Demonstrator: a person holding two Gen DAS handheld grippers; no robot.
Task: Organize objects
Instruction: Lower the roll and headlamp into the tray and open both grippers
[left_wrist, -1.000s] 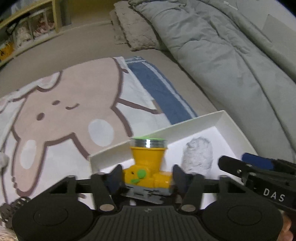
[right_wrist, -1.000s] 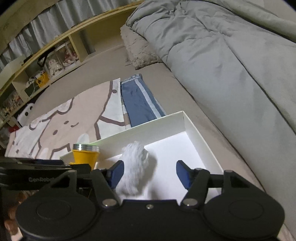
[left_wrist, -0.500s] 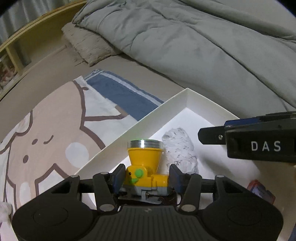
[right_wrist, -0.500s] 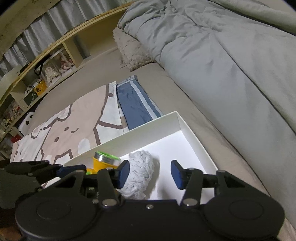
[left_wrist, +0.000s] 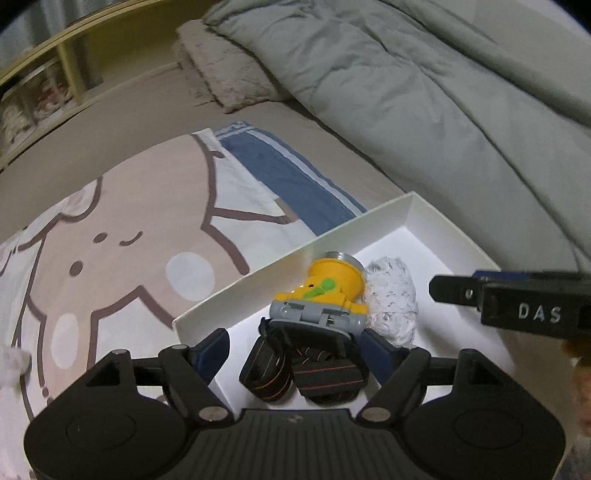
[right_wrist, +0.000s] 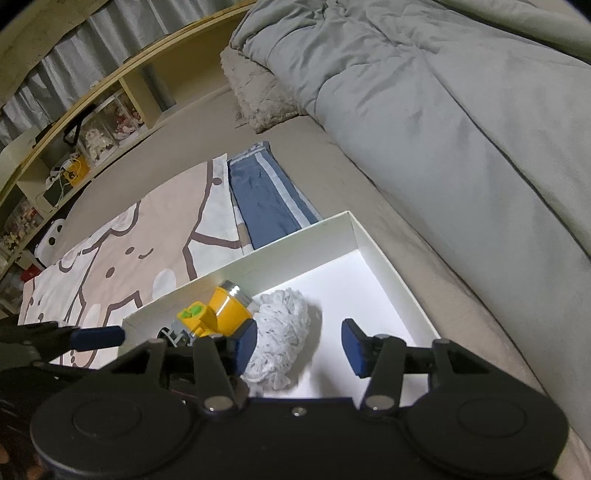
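A yellow headlamp (left_wrist: 328, 291) with a green button, grey bracket and black strap lies tipped over in the white box (left_wrist: 288, 258), against its left wall. My left gripper (left_wrist: 297, 345) hovers just behind it, jaws opening, pads clear of the lamp with only the strap between them. A white fluffy ball (left_wrist: 391, 295) rests beside the lamp. In the right wrist view the right gripper (right_wrist: 299, 345) hangs over the box (right_wrist: 295, 240), jaws opening a little, the ball (right_wrist: 280, 332) below its left finger, untouched. The headlamp (right_wrist: 221, 310) lies left of it.
The box sits on a bed beside a cartoon-print blanket (left_wrist: 129, 240) and a blue striped cloth (left_wrist: 284, 184). A grey duvet (left_wrist: 424, 92) fills the right side, a fuzzy pillow (left_wrist: 225, 74) lies behind. Wooden shelves (right_wrist: 74, 129) stand at the far left.
The left gripper's jaws spread and let go of the headlamp, which dropped into the box and tipped over, its strap now showing. The right gripper stays over the box.
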